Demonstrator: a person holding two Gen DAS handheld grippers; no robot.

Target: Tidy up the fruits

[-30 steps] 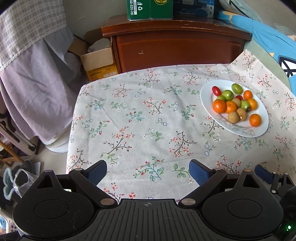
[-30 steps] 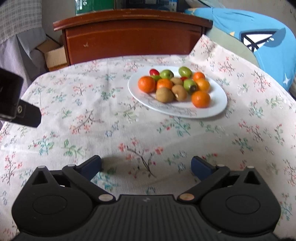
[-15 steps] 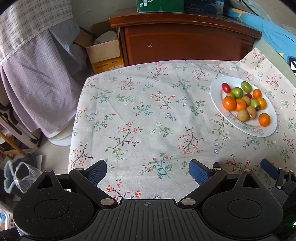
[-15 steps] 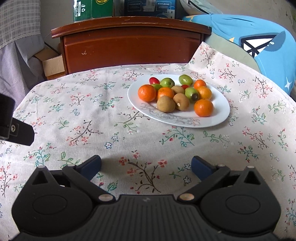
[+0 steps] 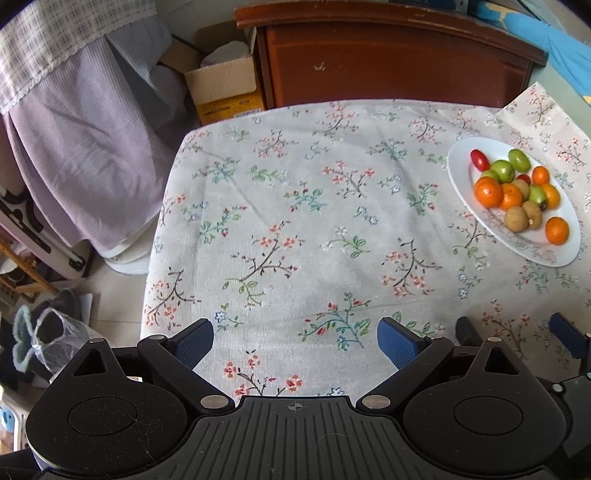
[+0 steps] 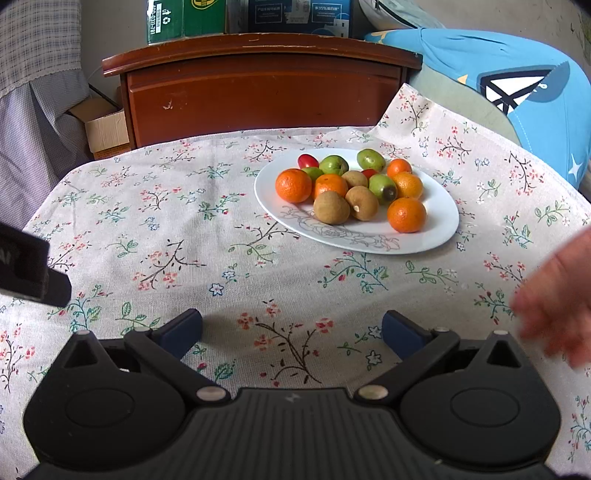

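A white oval plate sits on the floral tablecloth and holds several oranges, brown kiwis, green fruits and red cherry tomatoes. The plate also shows at the right of the left wrist view. My right gripper is open and empty, well short of the plate. My left gripper is open and empty over the cloth's near edge, left of the plate. The right gripper's blue fingers show at the lower right of the left wrist view.
A brown wooden cabinet stands behind the table with boxes on top. A cardboard box and hanging purple cloth are at the left. A blue cushion is at the right. A blurred hand is at the right edge.
Both grippers have drawn back and risen, so more of the table shows. A blurred hand has come into the right wrist view at the right.
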